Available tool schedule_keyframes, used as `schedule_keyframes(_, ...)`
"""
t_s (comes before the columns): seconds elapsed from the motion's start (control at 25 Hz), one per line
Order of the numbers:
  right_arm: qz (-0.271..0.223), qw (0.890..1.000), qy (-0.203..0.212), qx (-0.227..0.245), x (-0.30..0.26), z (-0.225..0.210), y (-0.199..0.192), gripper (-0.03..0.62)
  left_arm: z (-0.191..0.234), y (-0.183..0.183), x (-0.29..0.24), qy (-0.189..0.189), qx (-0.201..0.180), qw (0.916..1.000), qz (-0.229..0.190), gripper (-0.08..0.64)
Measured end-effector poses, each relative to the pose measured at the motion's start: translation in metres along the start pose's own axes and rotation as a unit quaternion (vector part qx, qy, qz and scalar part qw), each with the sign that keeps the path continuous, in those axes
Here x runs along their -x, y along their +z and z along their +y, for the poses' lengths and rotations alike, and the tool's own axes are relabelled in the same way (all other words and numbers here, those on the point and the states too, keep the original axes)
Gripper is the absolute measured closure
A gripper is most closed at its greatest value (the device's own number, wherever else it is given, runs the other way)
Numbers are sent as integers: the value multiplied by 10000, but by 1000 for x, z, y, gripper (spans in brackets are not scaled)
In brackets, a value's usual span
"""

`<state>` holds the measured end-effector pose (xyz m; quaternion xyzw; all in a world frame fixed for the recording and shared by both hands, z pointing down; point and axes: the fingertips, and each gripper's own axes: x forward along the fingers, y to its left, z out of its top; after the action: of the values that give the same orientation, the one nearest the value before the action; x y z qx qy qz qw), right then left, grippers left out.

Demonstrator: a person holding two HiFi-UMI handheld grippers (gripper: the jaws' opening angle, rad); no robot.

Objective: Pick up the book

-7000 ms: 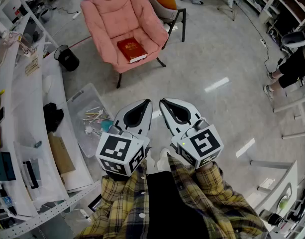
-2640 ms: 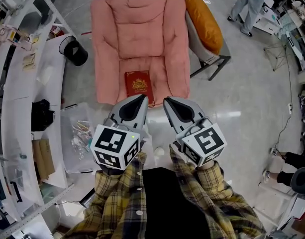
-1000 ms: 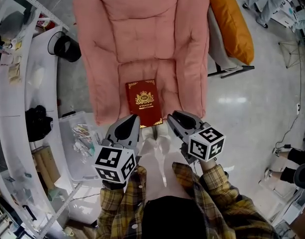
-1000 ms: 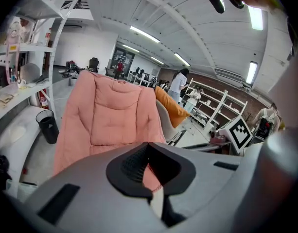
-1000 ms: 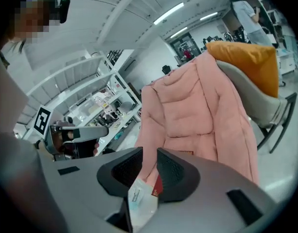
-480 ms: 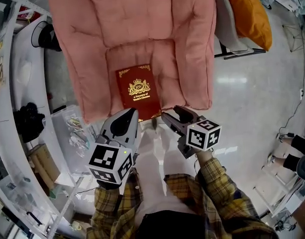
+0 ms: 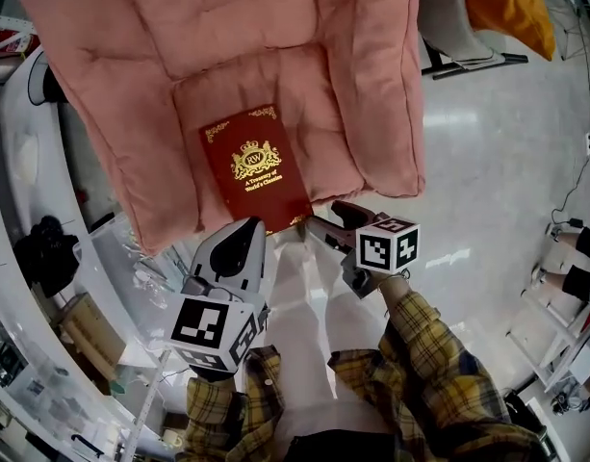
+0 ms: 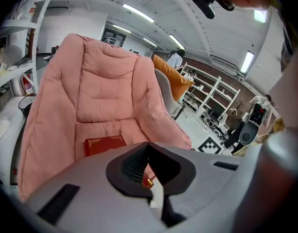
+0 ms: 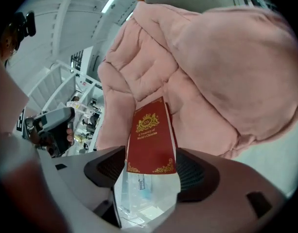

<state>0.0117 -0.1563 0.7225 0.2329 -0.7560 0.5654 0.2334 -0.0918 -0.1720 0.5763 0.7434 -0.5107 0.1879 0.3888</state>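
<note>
A dark red book with gold print lies flat on the seat of a pink padded armchair, its near end at the seat's front edge. My left gripper hangs just short of that edge, jaws shut and empty; in the left gripper view the book lies beyond its closed tips. My right gripper, rolled on its side, is at the book's near right corner, and its jaws are opening. In the right gripper view the book's near end shows between the spread jaws, which do not grip it.
A second chair with an orange cushion stands behind at the right. A clear plastic bin sits on the floor left of the armchair, beside a white bench and a black bag. Glossy floor lies to the right.
Both grippers have sunk toward the seat's front edge and the book has grown larger in view. The right gripper rolled onto its side and its jaws spread from shut to wide.
</note>
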Motion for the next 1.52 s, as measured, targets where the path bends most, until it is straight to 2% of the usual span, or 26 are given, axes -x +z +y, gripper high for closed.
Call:
schedule_keyframes(0.28,249,9976,233,-602,-31,-32,-28,241,-2,-20,-19,-191,-100,9996,208,555)
schedule_keyframes(0.6,631,9892,600,-1180,-62,-49,-55,241,6,-23,-23,-222,-184,9994,205,555)
schedule_keyframes(1.0,591,9736,1213,-1841,-93,-51,-69,241,9,-42,-23,-291,-135,9990,298,557)
schedule_keyframes(1.24,440,9664,1742,-1840,-89,-40,-62,242,2,-51,-26,-333,-65,9990,301,555)
schedule_keyframes(1.52,180,9579,2341,-1651,-72,5,-40,242,5,-47,-22,-317,-22,9993,207,557)
